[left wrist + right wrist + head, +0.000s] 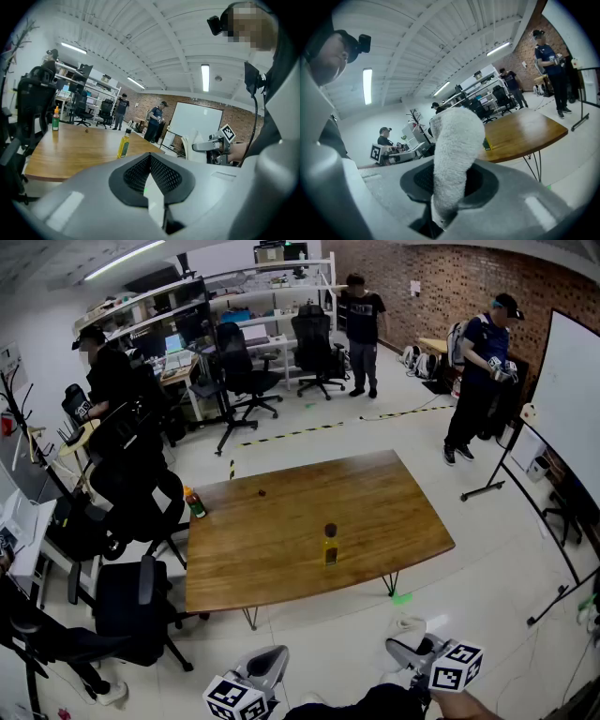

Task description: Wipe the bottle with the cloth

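Bottle (330,547) is standing upright on table (272,563) | I am holding left tongs (150,161) together, empty | I am clamping right tongs (449,185) on white cloth (457,140), short of table.

One table (281,563) carries three things: two bottles and one small dark object (262,492), which lies near the far edge. The yellow bottle (330,545) stands toward the near edge. The orange-capped bottle (195,503) stands at the left edge, by the far left corner.

There are two grippers, the left gripper (267,667) and the right gripper (411,645), and one white cloth (457,140).

Three other people show beyond the table: the left person (105,371), the middle person (362,320) and the right person (483,371). There is one whiteboard (572,399). Several black office chairs stand about, but their exact number cannot be told.
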`<action>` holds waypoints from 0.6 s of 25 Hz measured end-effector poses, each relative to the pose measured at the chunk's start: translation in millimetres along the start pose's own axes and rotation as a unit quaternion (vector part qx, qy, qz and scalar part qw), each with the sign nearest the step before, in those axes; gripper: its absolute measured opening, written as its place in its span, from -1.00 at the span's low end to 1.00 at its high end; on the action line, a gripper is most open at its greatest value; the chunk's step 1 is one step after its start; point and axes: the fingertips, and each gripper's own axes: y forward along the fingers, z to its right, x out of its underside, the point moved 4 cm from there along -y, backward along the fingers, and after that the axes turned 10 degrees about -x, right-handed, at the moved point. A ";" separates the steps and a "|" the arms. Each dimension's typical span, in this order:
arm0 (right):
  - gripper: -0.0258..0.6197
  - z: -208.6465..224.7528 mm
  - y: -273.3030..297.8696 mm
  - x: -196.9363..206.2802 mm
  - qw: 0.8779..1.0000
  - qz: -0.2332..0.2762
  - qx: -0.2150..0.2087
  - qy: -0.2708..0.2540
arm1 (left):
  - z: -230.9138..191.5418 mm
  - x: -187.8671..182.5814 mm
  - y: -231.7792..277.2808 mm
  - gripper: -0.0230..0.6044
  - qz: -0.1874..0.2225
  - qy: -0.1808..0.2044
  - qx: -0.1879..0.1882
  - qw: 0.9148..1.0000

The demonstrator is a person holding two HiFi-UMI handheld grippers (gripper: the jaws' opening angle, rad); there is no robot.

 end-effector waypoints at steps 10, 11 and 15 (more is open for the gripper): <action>-0.69 23.3 21.4 -10.7 0.999 0.012 0.032 0.017 | -49.7 -25.2 27.2 -0.87 0.035 0.003 -0.005 0.999; -0.69 25.7 25.8 -13.7 0.999 0.014 0.031 0.019 | -53.4 -30.0 33.3 -0.87 0.037 0.005 -0.006 0.999; -0.69 39.6 45.5 -29.3 1.000 0.012 0.012 0.014 | -59.4 -49.7 60.2 -0.84 0.048 0.015 -0.013 0.999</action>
